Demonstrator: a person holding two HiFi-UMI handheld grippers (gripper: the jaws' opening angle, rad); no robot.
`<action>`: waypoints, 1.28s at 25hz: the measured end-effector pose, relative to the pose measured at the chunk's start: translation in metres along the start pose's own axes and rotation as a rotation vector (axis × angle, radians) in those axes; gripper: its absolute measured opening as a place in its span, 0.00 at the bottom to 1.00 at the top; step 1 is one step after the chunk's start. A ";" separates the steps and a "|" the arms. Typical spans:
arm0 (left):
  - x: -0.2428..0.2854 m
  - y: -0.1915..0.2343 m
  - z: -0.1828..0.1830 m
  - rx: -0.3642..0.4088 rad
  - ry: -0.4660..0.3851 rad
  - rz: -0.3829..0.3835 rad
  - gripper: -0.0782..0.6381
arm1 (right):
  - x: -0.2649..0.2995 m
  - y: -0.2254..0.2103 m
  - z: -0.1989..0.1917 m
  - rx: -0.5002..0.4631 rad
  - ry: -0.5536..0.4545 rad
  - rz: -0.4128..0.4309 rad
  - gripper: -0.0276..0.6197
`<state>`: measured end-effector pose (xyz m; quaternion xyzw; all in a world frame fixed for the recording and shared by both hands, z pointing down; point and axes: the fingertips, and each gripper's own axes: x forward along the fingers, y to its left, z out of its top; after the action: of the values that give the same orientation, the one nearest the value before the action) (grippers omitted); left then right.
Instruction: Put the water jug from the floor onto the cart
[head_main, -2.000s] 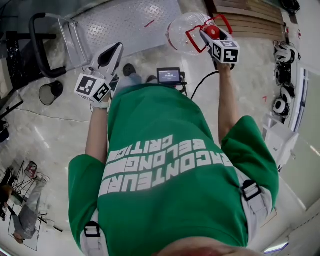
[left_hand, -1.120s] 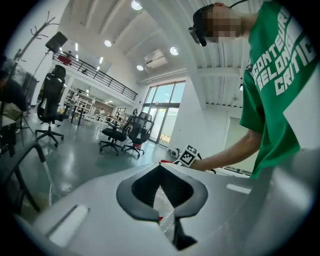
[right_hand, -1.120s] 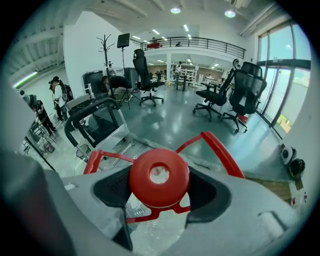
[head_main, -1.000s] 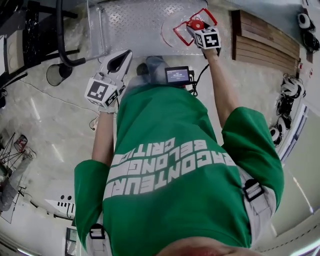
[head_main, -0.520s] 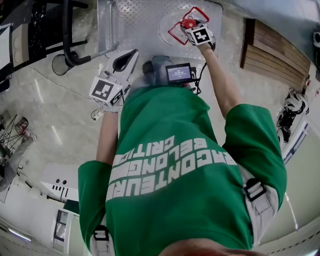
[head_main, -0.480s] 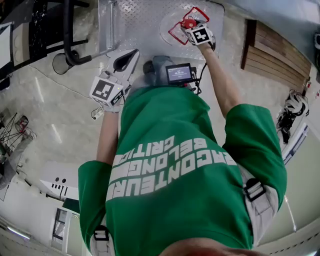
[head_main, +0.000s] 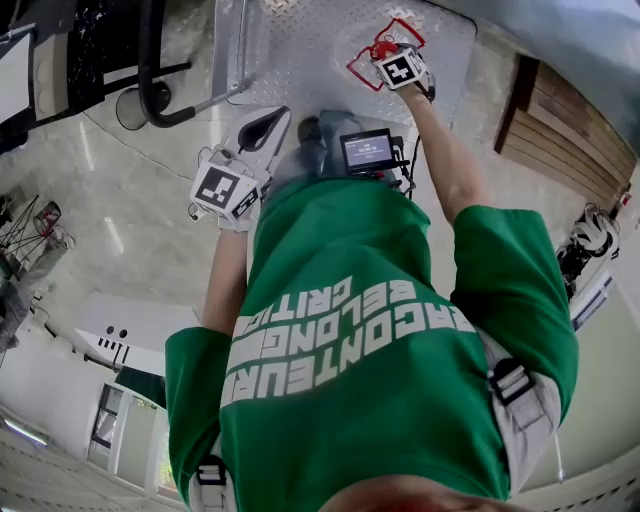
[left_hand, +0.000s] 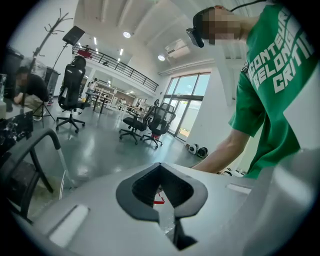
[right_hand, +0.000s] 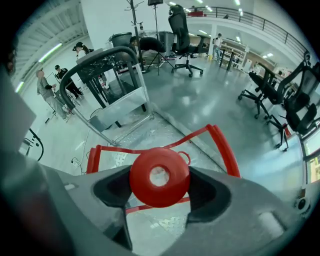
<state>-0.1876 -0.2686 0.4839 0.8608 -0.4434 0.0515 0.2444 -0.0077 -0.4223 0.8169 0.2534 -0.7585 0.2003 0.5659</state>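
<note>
Firstly, our left gripper (head_main: 272, 118) hung at the near edge of the grey diamond-plate metal cart (head_main: 290, 40), its jaws pressed together on nothing. Further right, the clear plastic water jug with a red cap and red carry handle (right_hand: 160, 176) stood upright over the cart's deck, long axis vertical, cap pointing up. Our right gripper (head_main: 388, 55) clamped that cap between its jaws, the jug's body below them.

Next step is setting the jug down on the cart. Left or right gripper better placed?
Right. The right gripper has its jaws shut on the red cap of the water jug, above the cart deck. The left gripper is shut, holds nothing and hangs off the deck.
</note>
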 end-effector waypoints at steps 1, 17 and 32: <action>0.002 0.001 0.000 -0.004 0.003 0.002 0.13 | 0.005 -0.002 0.001 -0.008 0.002 0.002 0.51; 0.009 -0.003 -0.002 -0.030 -0.012 0.015 0.13 | 0.022 0.013 -0.007 -0.075 0.057 -0.004 0.51; -0.021 -0.022 0.023 0.036 -0.162 -0.083 0.13 | -0.145 -0.018 0.020 0.173 -0.374 -0.100 0.50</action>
<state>-0.1861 -0.2529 0.4489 0.8840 -0.4248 -0.0207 0.1943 0.0212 -0.4256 0.6724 0.3713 -0.8168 0.1859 0.4006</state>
